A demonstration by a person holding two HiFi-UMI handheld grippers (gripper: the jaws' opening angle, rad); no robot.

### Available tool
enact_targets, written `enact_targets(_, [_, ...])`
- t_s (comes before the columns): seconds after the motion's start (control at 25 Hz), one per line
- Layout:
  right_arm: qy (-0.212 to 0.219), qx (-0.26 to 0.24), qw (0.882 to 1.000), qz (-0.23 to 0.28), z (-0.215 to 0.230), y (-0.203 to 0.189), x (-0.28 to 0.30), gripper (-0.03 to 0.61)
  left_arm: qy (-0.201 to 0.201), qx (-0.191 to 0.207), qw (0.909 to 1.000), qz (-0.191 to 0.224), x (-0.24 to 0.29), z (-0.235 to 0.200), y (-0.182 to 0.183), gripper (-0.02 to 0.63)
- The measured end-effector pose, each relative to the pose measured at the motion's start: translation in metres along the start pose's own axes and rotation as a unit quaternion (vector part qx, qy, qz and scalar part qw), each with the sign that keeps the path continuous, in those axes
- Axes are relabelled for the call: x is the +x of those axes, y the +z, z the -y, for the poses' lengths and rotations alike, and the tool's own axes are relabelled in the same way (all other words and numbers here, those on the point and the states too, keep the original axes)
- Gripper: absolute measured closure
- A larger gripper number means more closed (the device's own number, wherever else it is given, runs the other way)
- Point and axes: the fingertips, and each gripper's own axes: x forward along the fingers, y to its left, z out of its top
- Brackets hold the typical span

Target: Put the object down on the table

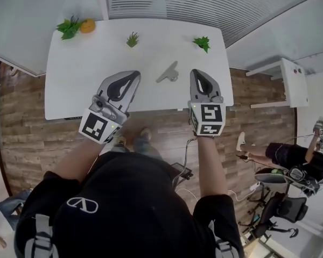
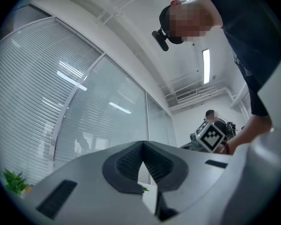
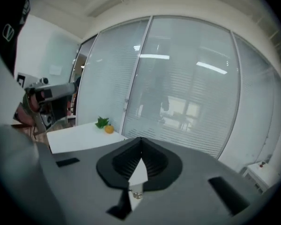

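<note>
A grey, angled metal object (image 1: pixel 168 72) lies flat on the white table (image 1: pixel 75 85), near its front edge. It sits between my two grippers and touches neither. My left gripper (image 1: pixel 134 75) hovers to its left with the jaws together and nothing in them; in the left gripper view (image 2: pixel 143 145) the tips meet. My right gripper (image 1: pixel 196 72) hangs just right of the object, also shut and empty, and its tips meet in the right gripper view (image 3: pixel 141 139).
A leafy plant beside an orange fruit (image 1: pixel 87 26) stands at the table's back left. Two small green plants (image 1: pixel 132 39) (image 1: pixel 202 43) stand along the back. Glass walls with blinds surround the table. A second person (image 1: pixel 290 160) sits at the right.
</note>
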Motion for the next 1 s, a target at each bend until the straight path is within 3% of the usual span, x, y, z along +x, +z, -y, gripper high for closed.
enact_targets(0.24, [-0.078, 0.018, 0.994, 0.069, -0.005, 0.021, -0.078, 0.569, -0.023, -0.008, 0.9997, 0.001, 0.004, 0.019, 0.011, 0.609])
enact_targets(0.52, [-0.127, 0.051, 0.981, 0.140, -0.011, 0.032, -0.133, 0.569, -0.037, -0.005, 0.9993, 0.009, 0.006, 0.029, 0.027, 0.609])
enact_targets(1.0, [-0.170, 0.046, 0.971, 0.164, -0.013, 0.028, -0.150, 0.569, -0.045, -0.006, 0.9989, 0.008, -0.002, 0.040, 0.029, 0.609])
